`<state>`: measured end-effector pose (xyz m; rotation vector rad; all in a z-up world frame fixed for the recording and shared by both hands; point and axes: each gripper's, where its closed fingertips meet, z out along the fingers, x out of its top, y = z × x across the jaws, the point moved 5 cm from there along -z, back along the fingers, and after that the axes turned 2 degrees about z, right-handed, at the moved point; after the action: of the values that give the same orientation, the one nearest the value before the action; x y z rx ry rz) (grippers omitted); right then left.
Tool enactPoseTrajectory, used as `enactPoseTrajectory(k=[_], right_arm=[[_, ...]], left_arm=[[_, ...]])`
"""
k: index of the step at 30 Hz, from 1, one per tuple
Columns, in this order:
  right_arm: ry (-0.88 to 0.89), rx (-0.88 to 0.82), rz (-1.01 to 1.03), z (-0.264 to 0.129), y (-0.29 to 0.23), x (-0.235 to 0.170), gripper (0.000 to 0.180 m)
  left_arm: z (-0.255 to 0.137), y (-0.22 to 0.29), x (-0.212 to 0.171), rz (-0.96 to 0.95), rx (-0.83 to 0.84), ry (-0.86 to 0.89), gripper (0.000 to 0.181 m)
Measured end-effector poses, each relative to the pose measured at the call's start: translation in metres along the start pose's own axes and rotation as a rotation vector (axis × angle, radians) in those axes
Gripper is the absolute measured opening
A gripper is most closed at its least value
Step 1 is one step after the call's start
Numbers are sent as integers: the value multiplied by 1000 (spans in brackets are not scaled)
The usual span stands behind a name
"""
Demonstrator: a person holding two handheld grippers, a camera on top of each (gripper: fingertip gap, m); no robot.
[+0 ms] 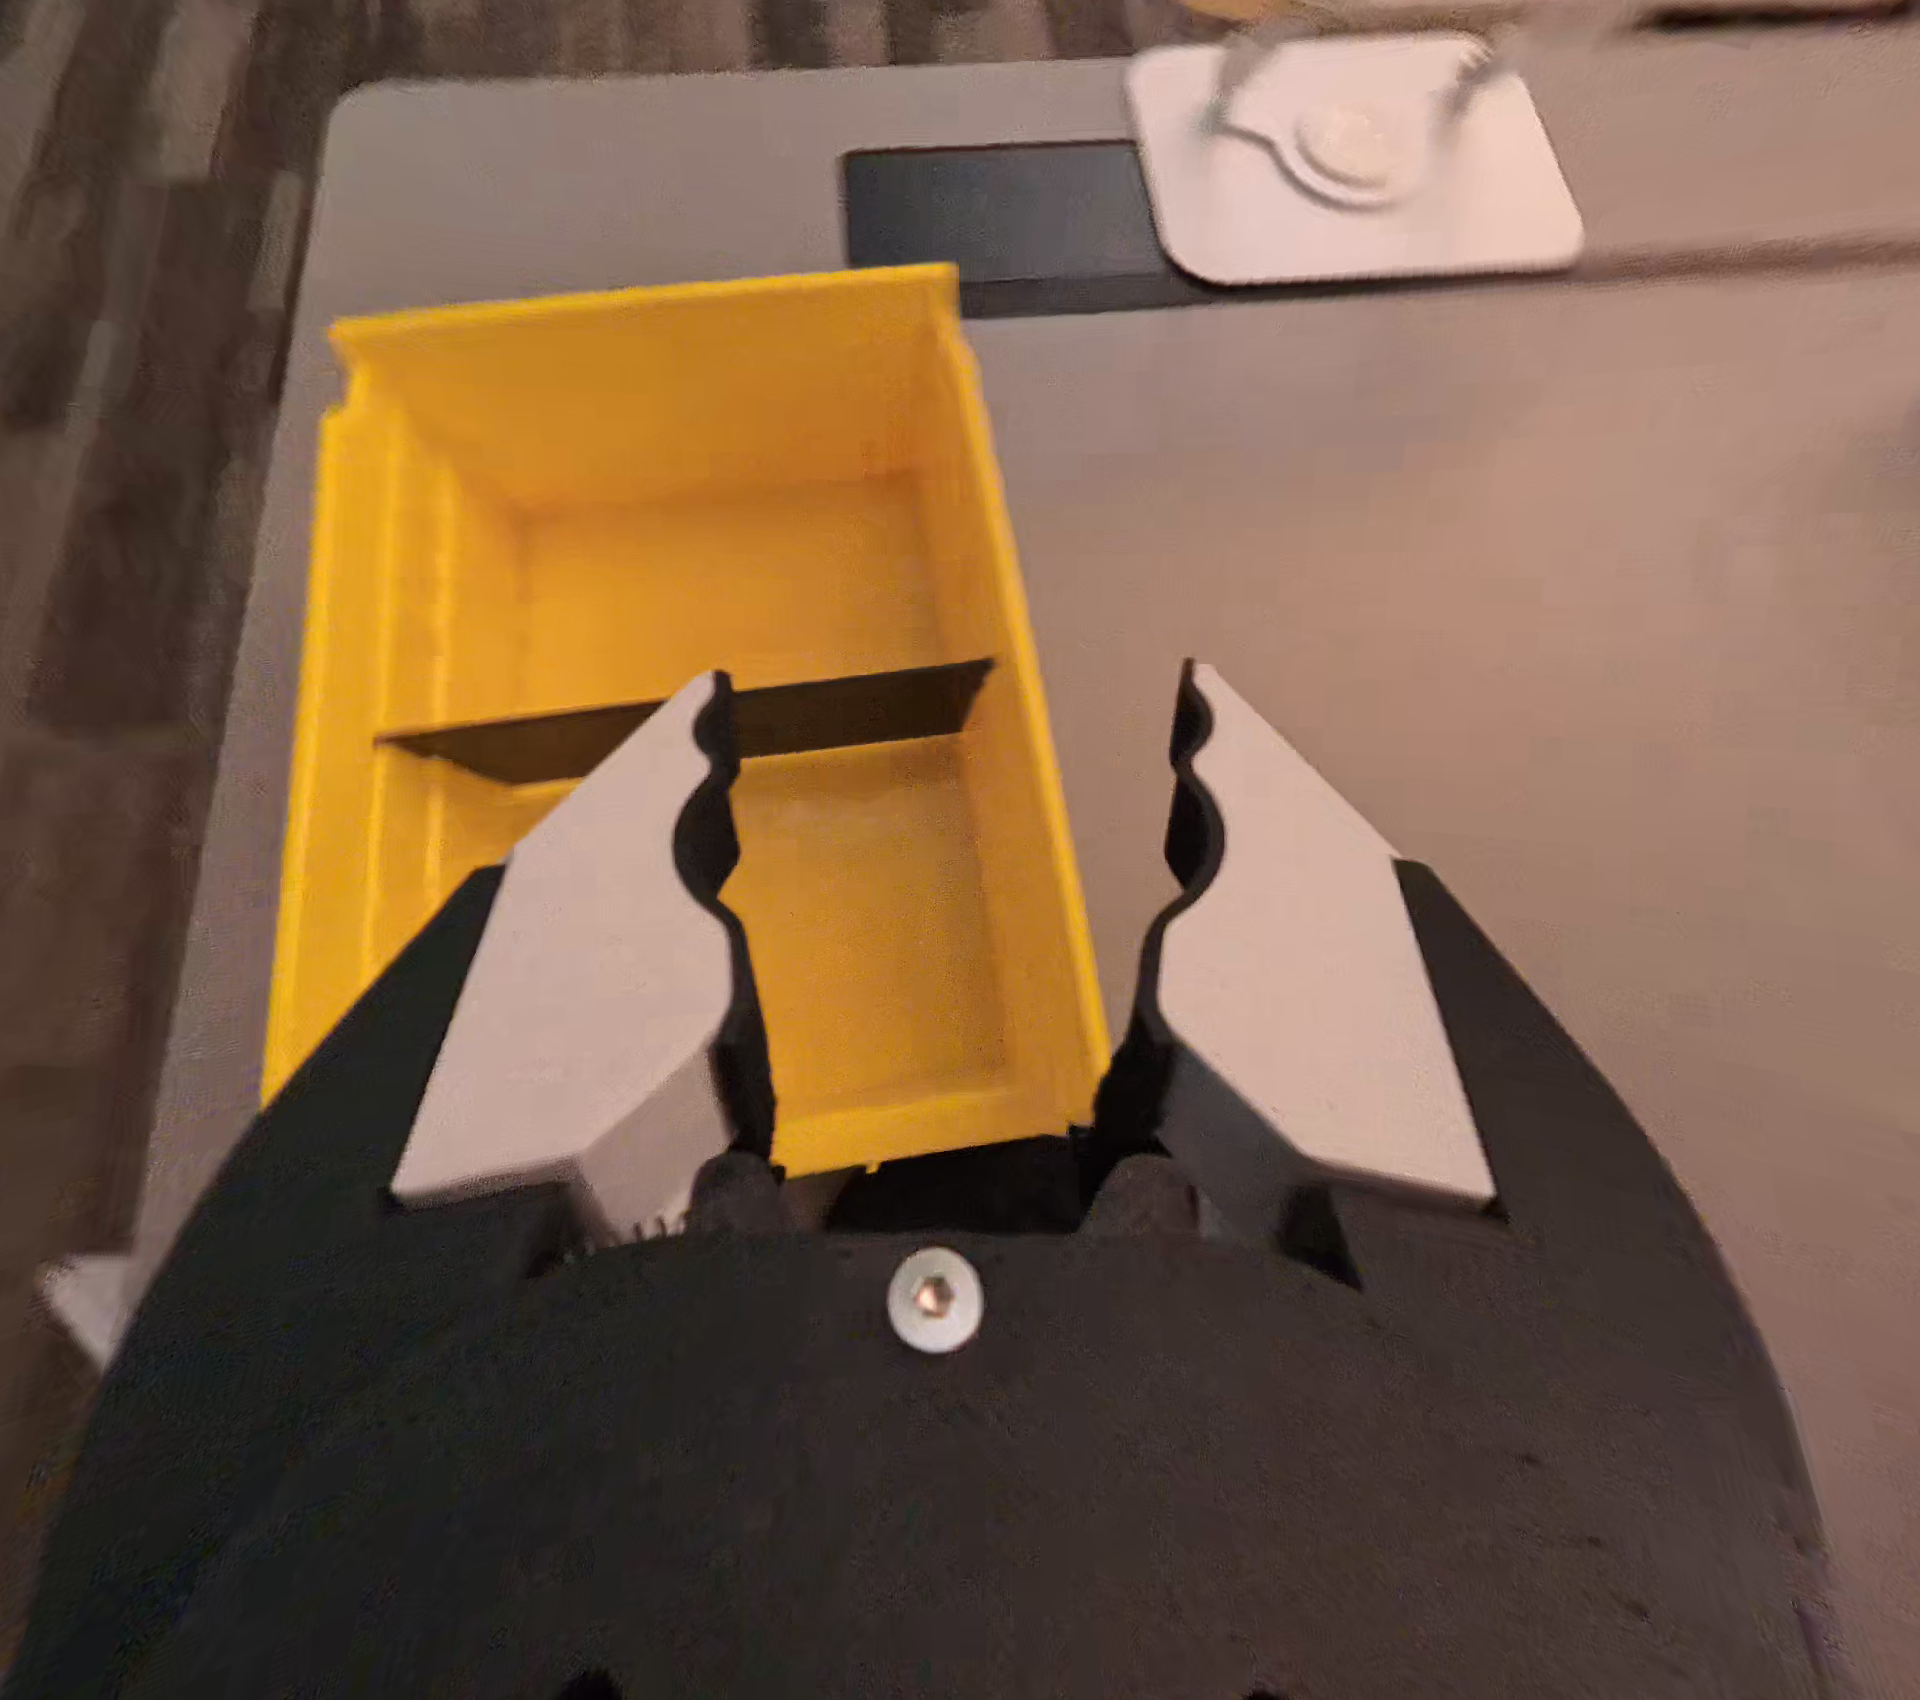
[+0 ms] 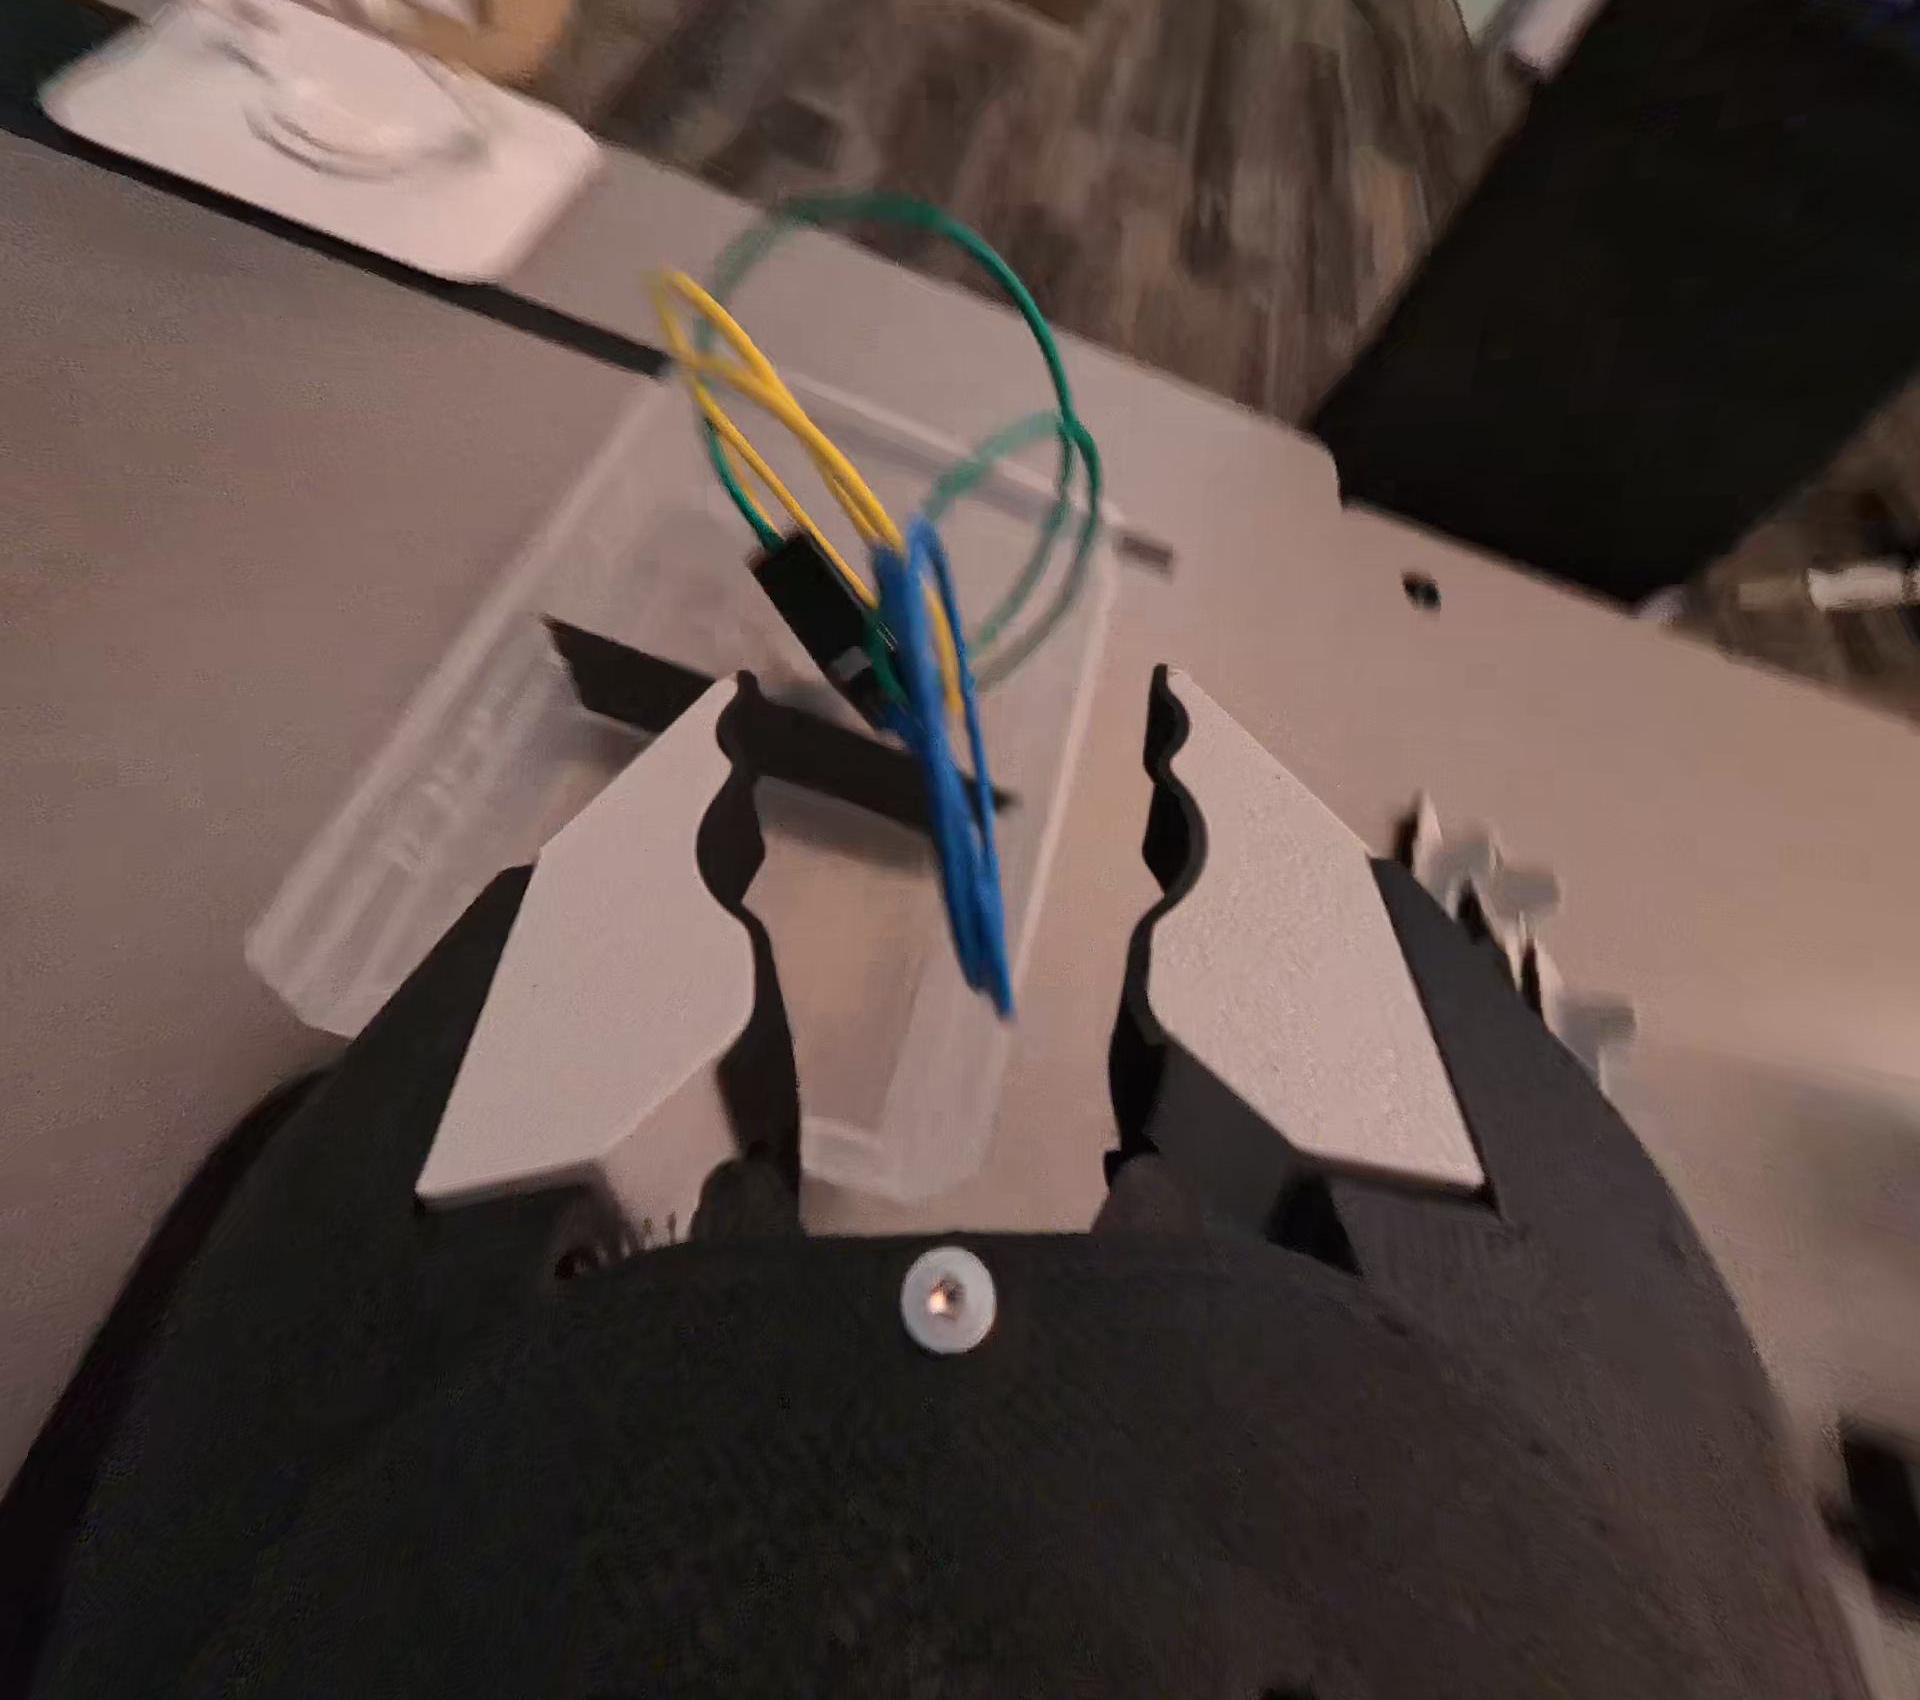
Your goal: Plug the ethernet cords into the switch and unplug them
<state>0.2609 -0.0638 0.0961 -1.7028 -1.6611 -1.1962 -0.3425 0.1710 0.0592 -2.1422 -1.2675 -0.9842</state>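
Observation:
In the right wrist view, a bundle of thin cords stands in a clear bin: blue loops, yellow loops and a green loop, with a black connector. My right gripper is open and empty just above the bin, with the blue loops between its fingers but untouched. In the left wrist view, my left gripper is open and empty over the near right part of an empty yellow bin with a black divider. No switch shows in either view. Both views are blurred.
The bins stand on a grey table. A black pad and a silver stand base lie at the back; the base also shows in the right wrist view. The floor lies beyond the table's left and far edges. Small white parts lie at the right. My right fingertips sit around 65 cm from my left ones. From my right tips it is roughly 15 cm to the black connector; from my left, 60 cm.

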Motion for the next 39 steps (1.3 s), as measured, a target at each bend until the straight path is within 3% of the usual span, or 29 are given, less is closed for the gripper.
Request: enactPoseTrajectory(k=[3,7,12,18,22,25,28,32,35,39], right_arm=[[-136,-130,150,9,39,-38,82],[-211,11,374,19,39,-71,83],[-311,105,313,23,29,-89,92],[-568,160,305,45,21,-131,95],[-653,187,419,74,30,-155,81],[-713,231,467,88,28,-170,60],[-730,366,537,90,16,-171,13],[-785,307,440,90,14,-170,9],[-880,257,359,92,7,-166,5],[-960,281,217,97,-21,-154,12]], left_arm=[[4,-48,-15,-158,62,-13,90],[14,-90,-37,-192,202,-83,95],[27,-111,-62,-258,200,-184,97],[17,-154,-82,-325,357,-164,102],[25,-179,-104,-383,395,-166,102],[35,-181,-117,-386,369,-209,84],[45,-174,-123,-385,299,-240,49],[49,-168,-131,-364,268,-324,25],[52,-141,-132,-351,88,-386,4],[60,-110,-128,-166,30,-525,5]])
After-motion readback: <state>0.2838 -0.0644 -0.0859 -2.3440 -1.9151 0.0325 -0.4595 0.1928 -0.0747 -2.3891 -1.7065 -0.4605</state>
